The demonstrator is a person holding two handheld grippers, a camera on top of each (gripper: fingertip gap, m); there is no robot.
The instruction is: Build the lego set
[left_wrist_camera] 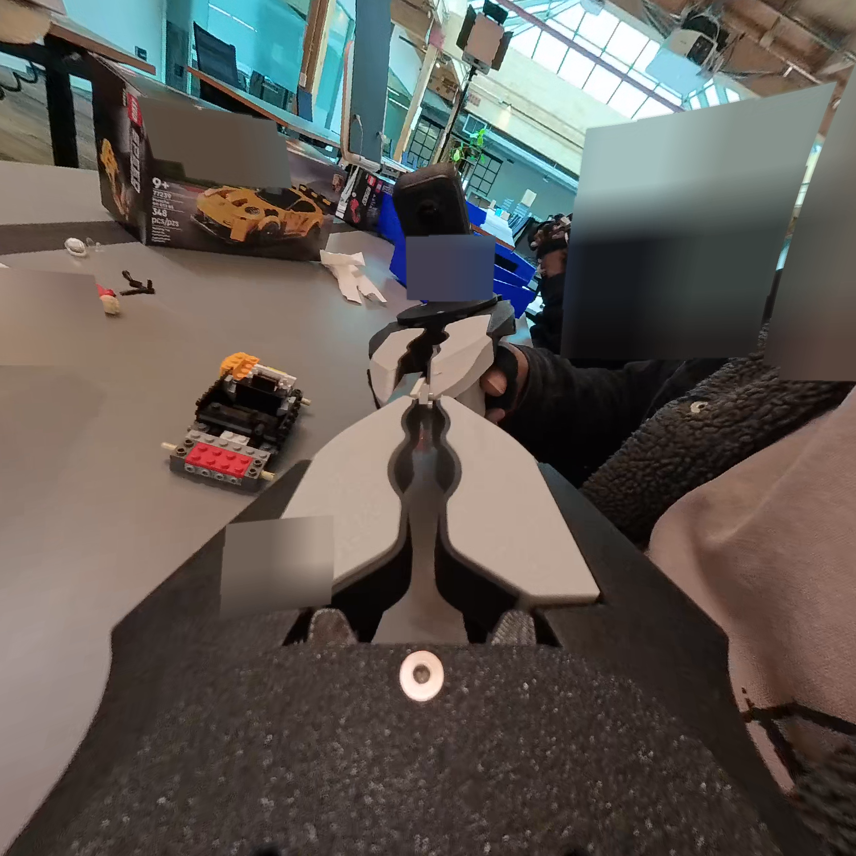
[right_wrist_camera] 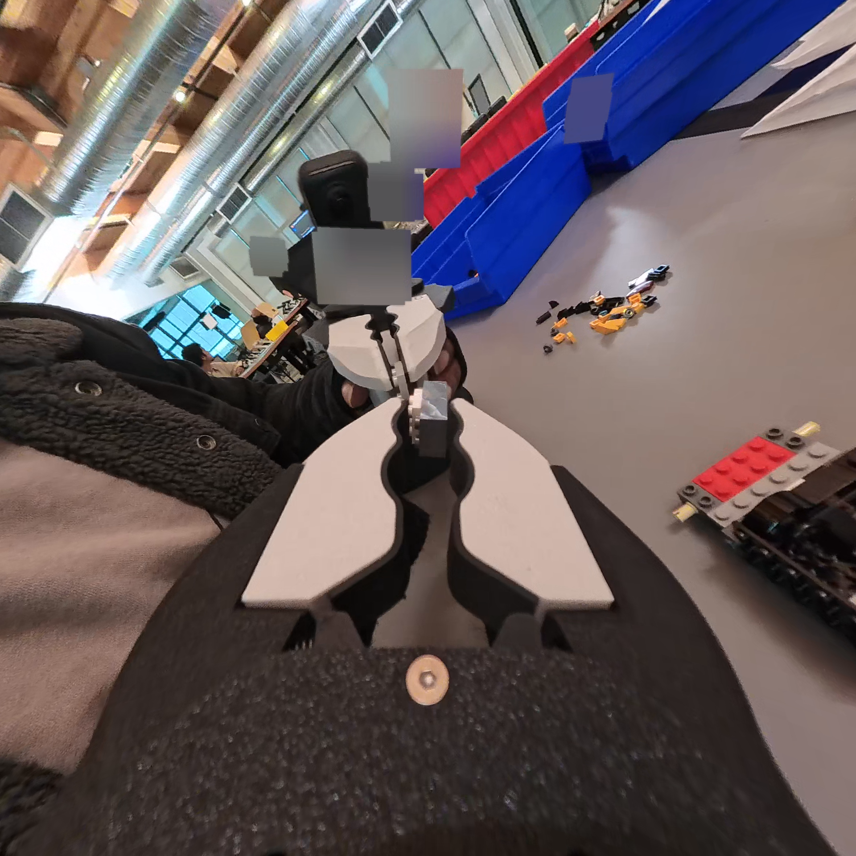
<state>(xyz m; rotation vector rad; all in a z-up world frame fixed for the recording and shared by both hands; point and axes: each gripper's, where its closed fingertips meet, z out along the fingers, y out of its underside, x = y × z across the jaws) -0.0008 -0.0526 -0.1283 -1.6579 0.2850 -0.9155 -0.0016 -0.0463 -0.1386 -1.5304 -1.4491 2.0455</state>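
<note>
Both grippers are held above the grey table, tip to tip. My left gripper (left_wrist_camera: 424, 404) is shut on a small thin white lego piece (left_wrist_camera: 422, 388). My right gripper (right_wrist_camera: 426, 410) is shut on a small assembly of a white plate and a grey brick (right_wrist_camera: 431, 424). The two held pieces meet at the fingertips. The right gripper shows opposite in the left wrist view (left_wrist_camera: 428, 366), and the left gripper opposite in the right wrist view (right_wrist_camera: 391, 356). The partly built car chassis (left_wrist_camera: 236, 426), black with a red plate and an orange corner, lies on the table to the left; it also shows in the right wrist view (right_wrist_camera: 764, 481).
The lego box (left_wrist_camera: 208, 185) stands at the back left, with crumpled white paper (left_wrist_camera: 352, 273) and a few small loose parts (left_wrist_camera: 134, 285) nearby. A pile of orange and black pieces (right_wrist_camera: 602, 310) lies by the blue bins (right_wrist_camera: 509, 231). The person's sleeve (left_wrist_camera: 695, 440) is close on the right. Left and right tips are no more than a few centimetres apart.
</note>
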